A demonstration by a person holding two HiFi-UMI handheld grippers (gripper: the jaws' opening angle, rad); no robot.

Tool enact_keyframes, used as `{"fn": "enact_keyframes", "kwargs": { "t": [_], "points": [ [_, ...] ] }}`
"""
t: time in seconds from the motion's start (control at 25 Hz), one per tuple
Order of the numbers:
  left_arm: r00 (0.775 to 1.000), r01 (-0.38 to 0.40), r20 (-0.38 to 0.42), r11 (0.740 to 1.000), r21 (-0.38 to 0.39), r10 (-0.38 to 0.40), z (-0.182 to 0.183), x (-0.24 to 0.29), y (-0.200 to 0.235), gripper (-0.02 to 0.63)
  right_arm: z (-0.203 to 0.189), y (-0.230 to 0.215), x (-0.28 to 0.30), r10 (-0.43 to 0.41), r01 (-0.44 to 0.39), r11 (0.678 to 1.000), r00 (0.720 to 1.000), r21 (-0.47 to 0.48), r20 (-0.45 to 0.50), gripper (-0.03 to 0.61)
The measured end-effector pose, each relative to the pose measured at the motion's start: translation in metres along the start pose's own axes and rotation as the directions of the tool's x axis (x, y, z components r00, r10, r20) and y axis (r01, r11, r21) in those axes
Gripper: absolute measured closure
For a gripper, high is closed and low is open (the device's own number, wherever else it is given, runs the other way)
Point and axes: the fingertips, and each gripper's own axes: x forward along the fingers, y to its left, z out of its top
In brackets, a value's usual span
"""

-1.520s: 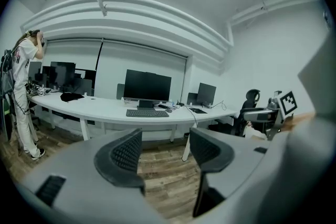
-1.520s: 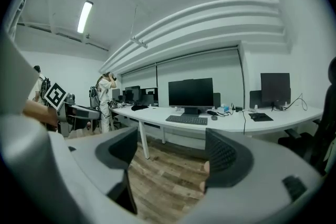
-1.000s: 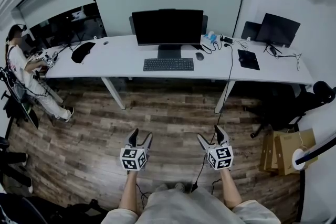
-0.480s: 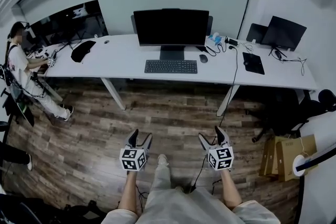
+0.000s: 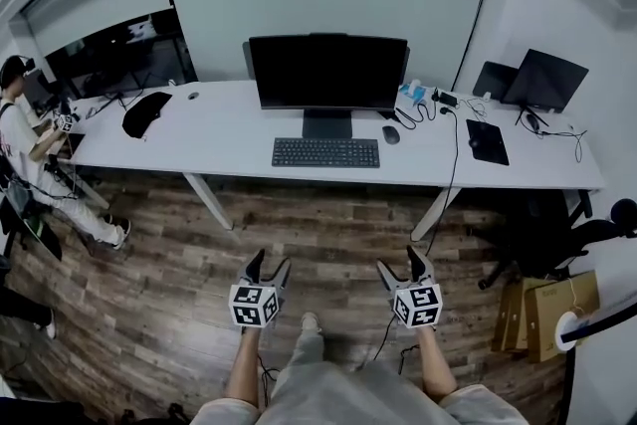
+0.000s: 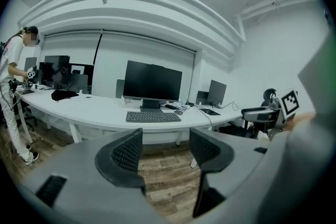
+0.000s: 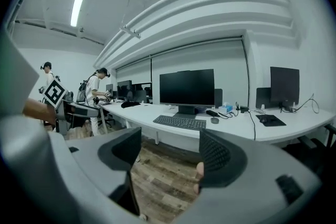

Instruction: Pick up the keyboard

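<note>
Keyboard [image 5: 325, 152] nearer than before.

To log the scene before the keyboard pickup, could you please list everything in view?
desk: one, white, along the wall
centre monitor: one, black, mid-desk
keyboard: one, black, in front of that monitor
mouse: one, dark, right of the keyboard
side monitor: one, black, desk's right end
mat: one, black, near the side monitor
dark object: one, black, desk's left part
cardboard boxes: count unclear, brown, floor at right
other person: one, light top, far left
left claw: one, grey, open and empty, over the floor
right claw: one, grey, jaws apart, just closing slightly, empty, over the floor
</note>
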Motion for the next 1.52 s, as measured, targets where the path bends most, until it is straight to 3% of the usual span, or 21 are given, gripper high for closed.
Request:
{"fn": "enact_keyframes", "kwargs": {
  "t": [0.64,1.52],
  "points": [
    [0.998,0.062,0.009,0.998,0.028,-0.062,0.088,0.145,0.113,0.353,0.067,-0.030,0.165,-0.076,0.076,0.997,0.997,0.003,0.006,0.245],
    [0.995,0.097,-0.029,0.995,0.023,-0.096,0.110,0.249,0.160,0.353,0.073,-0.073,0.263,-0.111,0.112,0.994,0.993,0.018,-0.033,0.250]
  ]
}}
